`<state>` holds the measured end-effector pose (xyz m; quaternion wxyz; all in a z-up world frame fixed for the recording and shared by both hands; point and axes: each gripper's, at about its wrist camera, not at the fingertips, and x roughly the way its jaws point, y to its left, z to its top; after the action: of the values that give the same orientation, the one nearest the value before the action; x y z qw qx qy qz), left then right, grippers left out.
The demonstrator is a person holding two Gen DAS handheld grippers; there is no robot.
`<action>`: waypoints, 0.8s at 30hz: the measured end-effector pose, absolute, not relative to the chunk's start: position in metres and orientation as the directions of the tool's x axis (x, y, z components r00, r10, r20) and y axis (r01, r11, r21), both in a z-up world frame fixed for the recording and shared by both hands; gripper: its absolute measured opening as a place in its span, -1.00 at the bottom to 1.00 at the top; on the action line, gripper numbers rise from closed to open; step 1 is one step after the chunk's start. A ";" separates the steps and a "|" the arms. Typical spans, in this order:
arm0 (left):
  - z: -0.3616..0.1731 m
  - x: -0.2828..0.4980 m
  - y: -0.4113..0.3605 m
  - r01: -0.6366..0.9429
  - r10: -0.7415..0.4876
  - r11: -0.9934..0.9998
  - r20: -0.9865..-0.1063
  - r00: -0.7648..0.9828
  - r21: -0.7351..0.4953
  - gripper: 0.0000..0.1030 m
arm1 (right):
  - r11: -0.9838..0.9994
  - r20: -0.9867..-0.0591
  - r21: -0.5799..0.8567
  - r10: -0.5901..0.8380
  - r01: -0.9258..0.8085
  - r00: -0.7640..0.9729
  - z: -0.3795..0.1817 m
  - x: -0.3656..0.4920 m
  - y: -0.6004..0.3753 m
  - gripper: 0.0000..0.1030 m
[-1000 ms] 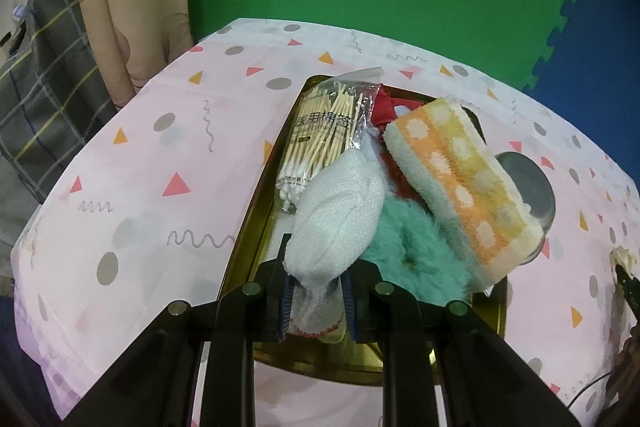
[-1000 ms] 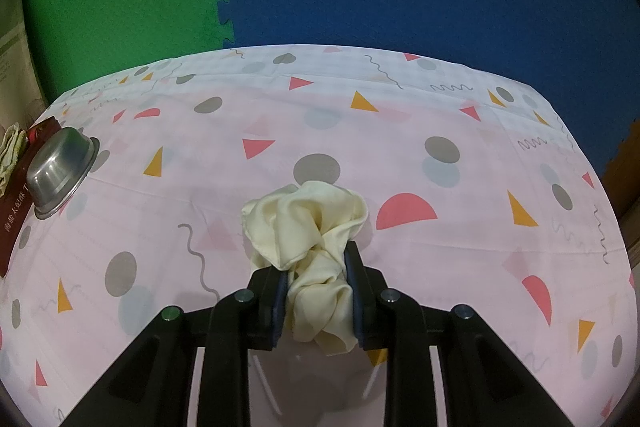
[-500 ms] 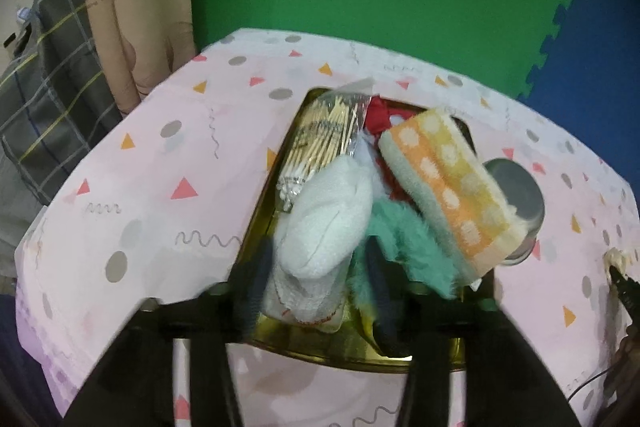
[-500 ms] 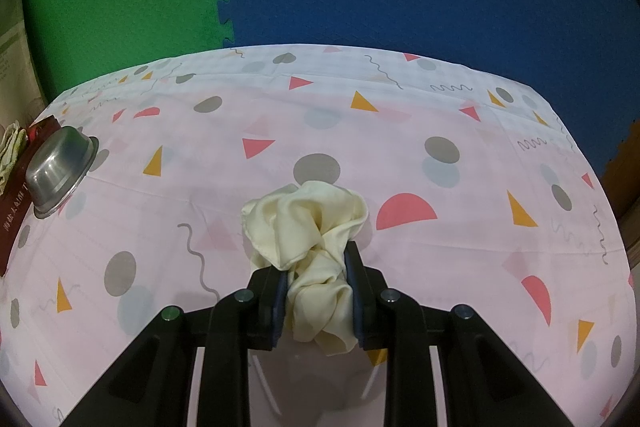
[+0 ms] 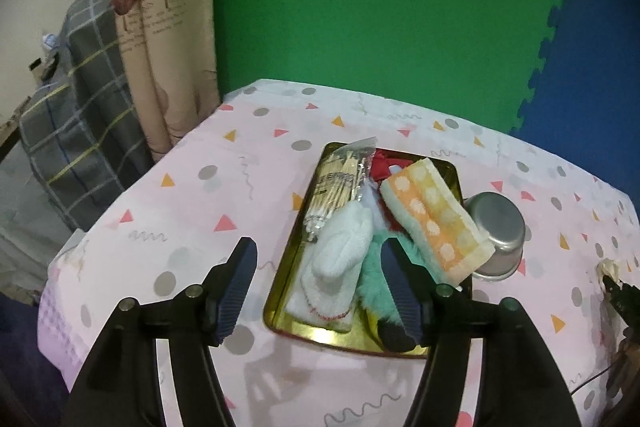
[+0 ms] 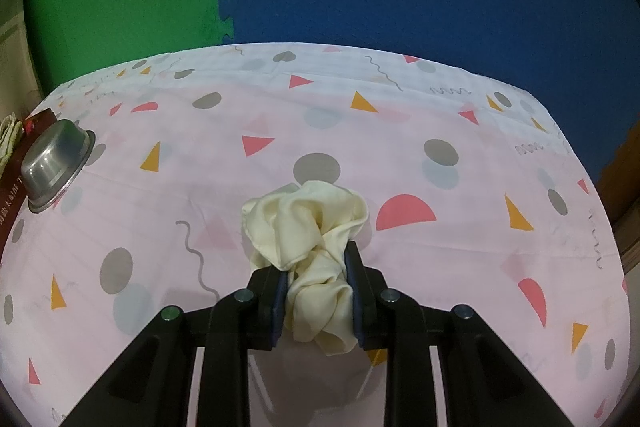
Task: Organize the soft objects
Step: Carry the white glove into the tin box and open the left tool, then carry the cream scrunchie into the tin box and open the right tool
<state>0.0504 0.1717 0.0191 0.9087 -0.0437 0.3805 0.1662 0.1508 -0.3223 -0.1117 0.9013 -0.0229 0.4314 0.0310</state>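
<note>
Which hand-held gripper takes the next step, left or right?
Right hand-held gripper, probably: it is shut on the cream scrunchie, ready to carry it to the gold tray. The left hand-held gripper is opening, nothing gripped.

Pink worktop cloth (image 6: 320, 115) with grey dots, orange and red triangles; gold tray (image 5: 288, 263); orange-yellow dotted towel (image 5: 434, 217); white sock (image 5: 340, 251); mint fluff (image 5: 372, 279); cream scrunchie (image 6: 308, 223); steel bowl (image 5: 498, 227).

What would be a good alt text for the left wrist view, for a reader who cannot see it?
The left gripper, jaws opening and empty, hangs above a gold tray on a pink patterned tablecloth. The tray holds a white sock, cotton swabs, an orange towel and green fluff; a metal bowl lies beside it.
</note>
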 end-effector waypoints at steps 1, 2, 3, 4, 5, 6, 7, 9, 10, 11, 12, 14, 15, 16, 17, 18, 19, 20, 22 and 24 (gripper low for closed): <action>0.019 0.048 0.170 -0.335 0.273 0.941 -0.703 0.657 0.052 0.22 | 0.997 -0.779 -0.017 0.034 -0.076 0.626 -0.111 0.151 -0.322 -0.50; 0.017 0.045 0.169 -0.336 0.277 0.940 -0.700 0.658 0.056 0.23 | 0.997 -0.779 -0.019 0.033 -0.076 0.626 -0.111 0.150 -0.322 -0.50; 0.016 0.042 0.168 -0.341 0.286 0.938 -0.697 0.658 0.062 0.23 | 0.997 -0.778 -0.020 0.032 -0.076 0.627 -0.111 0.150 -0.322 -0.50; 0.013 0.040 0.167 -0.348 0.297 0.935 -0.693 0.657 0.070 0.23 | 0.997 -0.778 -0.021 0.032 -0.076 0.628 -0.111 0.150 -0.323 -0.50; 0.011 0.039 0.166 -0.348 0.296 0.935 -0.695 0.655 0.070 0.23 | 0.997 -0.777 -0.022 0.031 -0.076 0.628 -0.111 0.150 -0.322 -0.50; 0.009 0.038 0.165 -0.346 0.295 0.935 -0.697 0.654 0.071 0.24 | 0.997 -0.777 -0.023 0.030 -0.076 0.629 -0.111 0.150 -0.322 -0.50; 0.007 0.036 0.165 -0.348 0.298 0.935 -0.698 0.651 0.074 0.24 | 0.997 -0.777 -0.026 0.027 -0.075 0.629 -0.111 0.150 -0.322 -0.50; 0.002 0.033 0.163 -0.346 0.302 0.935 -0.698 0.650 0.082 0.25 | 0.997 -0.777 -0.031 0.019 -0.068 0.630 -0.111 0.149 -0.321 -0.50; -0.001 0.032 0.162 -0.347 0.310 0.933 -0.694 0.649 0.093 0.26 | 0.997 -0.777 -0.032 0.015 -0.063 0.629 -0.111 0.149 -0.321 -0.50; -0.002 0.030 0.161 -0.348 0.318 0.932 -0.691 0.649 0.102 0.29 | 0.998 -0.778 -0.035 0.010 -0.059 0.629 -0.110 0.149 -0.320 -0.50; -0.004 0.028 0.161 -0.348 0.326 0.931 -0.687 0.649 0.113 0.34 | 0.998 -0.778 -0.037 0.004 -0.052 0.628 -0.110 0.149 -0.319 -0.50; -0.007 0.024 0.159 -0.351 0.349 0.926 -0.679 0.645 0.143 0.37 | 0.999 -0.778 -0.037 -0.007 -0.036 0.628 -0.110 0.148 -0.318 -0.50; -0.008 0.023 0.159 -0.353 0.356 0.924 -0.675 0.646 0.150 0.38 | 0.999 -0.778 -0.036 -0.010 -0.029 0.628 -0.109 0.148 -0.317 -0.50; -0.009 0.022 0.159 -0.354 0.362 0.922 -0.670 0.648 0.156 0.38 | 0.999 -0.778 -0.031 -0.012 -0.019 0.629 -0.109 0.147 -0.317 -0.50; -0.010 0.021 0.159 -0.356 0.366 0.921 -0.667 0.648 0.160 0.41 | 1.000 -0.778 -0.023 -0.011 -0.010 0.628 -0.108 0.147 -0.317 -0.50; -0.011 0.021 0.159 -0.356 0.368 0.920 -0.667 0.648 0.162 0.41 | 1.000 -0.779 -0.010 -0.007 0.000 0.627 -0.108 0.146 -0.318 -0.50; -0.011 0.020 0.159 -0.354 0.366 0.921 -0.667 0.649 0.161 0.42 | 1.000 -0.779 0.000 -0.005 0.007 0.627 -0.108 0.145 -0.318 -0.50; -0.012 0.020 0.159 -0.351 0.361 0.923 -0.670 0.649 0.157 0.43 | 1.000 -0.779 0.008 -0.003 0.014 0.627 -0.107 0.144 -0.318 -0.50; -0.014 0.019 0.159 -0.342 0.346 0.928 -0.677 0.649 0.147 0.45 | 1.000 -0.779 0.021 0.003 0.021 0.627 -0.105 0.142 -0.317 -0.50; -0.016 0.019 0.158 -0.334 0.336 0.932 -0.681 0.650 0.142 0.47 | 0.999 -0.781 0.030 0.011 0.020 0.624 -0.103 0.139 -0.314 -0.50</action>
<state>0.0188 0.1578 -0.0158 0.9083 0.0017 0.3754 0.1845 0.1387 -0.3144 -0.1030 0.9010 0.0177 0.4335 -0.0026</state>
